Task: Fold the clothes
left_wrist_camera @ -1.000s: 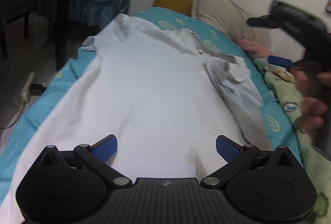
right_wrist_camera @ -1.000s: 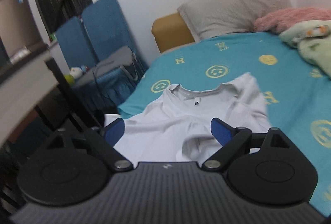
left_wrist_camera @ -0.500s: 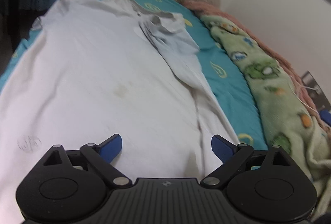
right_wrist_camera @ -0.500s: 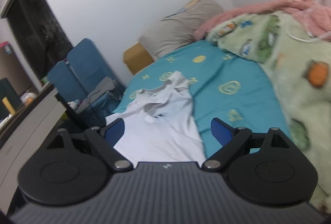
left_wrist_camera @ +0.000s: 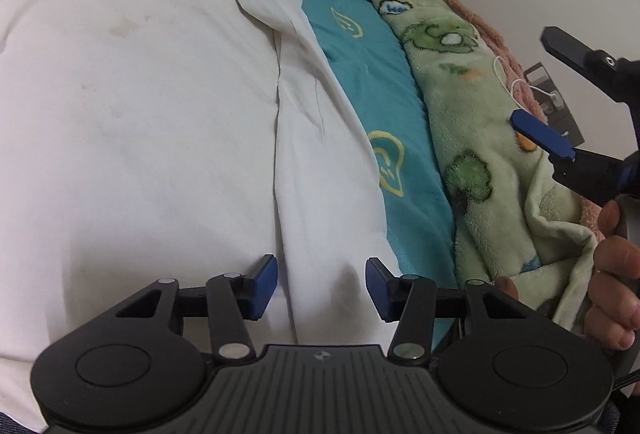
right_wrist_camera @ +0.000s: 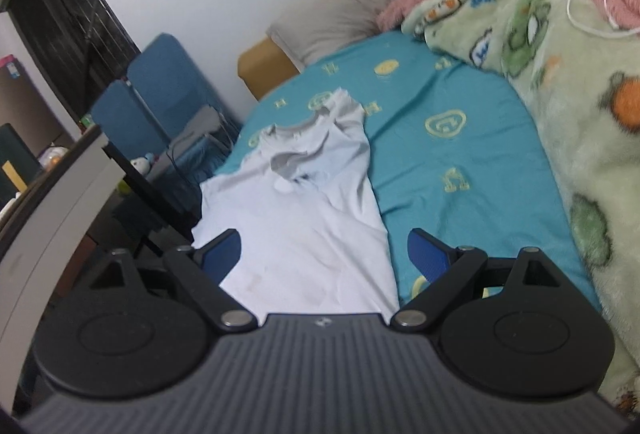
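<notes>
A soft white cotton T-shirt (left_wrist_camera: 140,105) lies spread on the bed with the teal printed sheet (left_wrist_camera: 360,45). Its right side looks turned in over the body, with a long straight edge running from near to far. The neck end is far, by the grey pillow (right_wrist_camera: 360,9).

The left hand-held gripper (left_wrist_camera: 322,284) is let go, its blue pads apart just above the near hem. The right hand-held gripper (right_wrist_camera: 324,258) is let go too and holds nothing.

The shirt looks light and floppy. It will likely sag and wrinkle, so corners or the hem seem best to pinch.

No box or basket shows. A fuzzy green cartoon blanket (left_wrist_camera: 480,93) lies on the right.
</notes>
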